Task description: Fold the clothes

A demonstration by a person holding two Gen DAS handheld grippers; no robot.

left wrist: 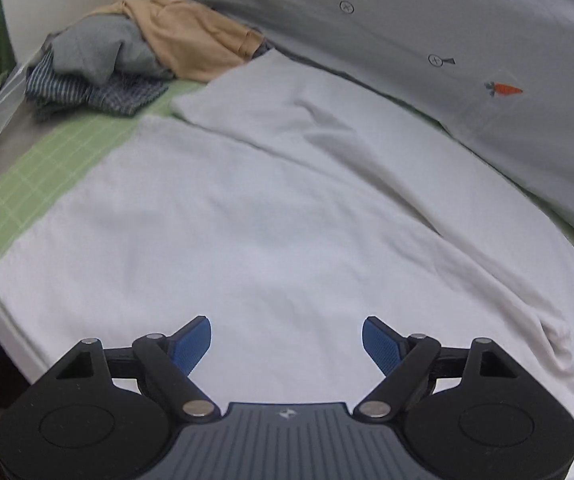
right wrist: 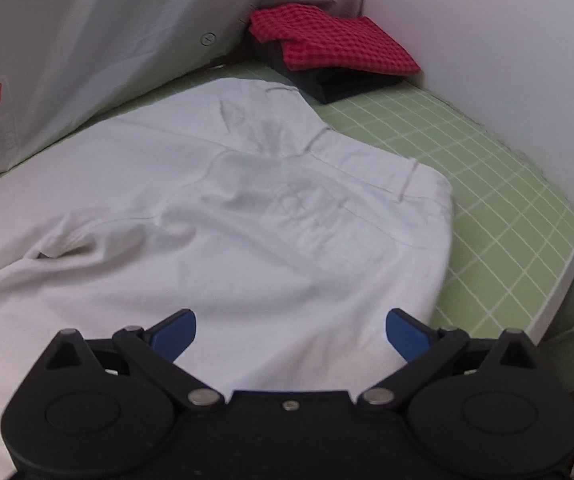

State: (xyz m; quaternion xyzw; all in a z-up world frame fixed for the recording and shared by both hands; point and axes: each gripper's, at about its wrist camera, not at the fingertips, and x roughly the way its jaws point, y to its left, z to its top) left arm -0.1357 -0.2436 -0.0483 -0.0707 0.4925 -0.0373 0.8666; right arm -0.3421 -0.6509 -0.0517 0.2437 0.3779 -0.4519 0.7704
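A pair of white trousers (left wrist: 271, 216) lies spread flat on the green checked mattress (left wrist: 59, 160). In the left wrist view I see the two legs, the far one lying over the near one. In the right wrist view I see the trousers' waistband and seat (right wrist: 287, 208). My left gripper (left wrist: 286, 340) is open and empty, just above the near leg. My right gripper (right wrist: 291, 332) is open and empty, above the seat near its front edge.
A heap of unfolded clothes (left wrist: 135, 56), tan, grey and blue striped, lies at the far left. A folded red checked cloth (right wrist: 335, 44) on a dark folded garment (right wrist: 327, 80) sits at the far right. A grey duvet (left wrist: 467, 60) with a carrot print lies along the back. The mattress edge (right wrist: 567, 264) drops off at right.
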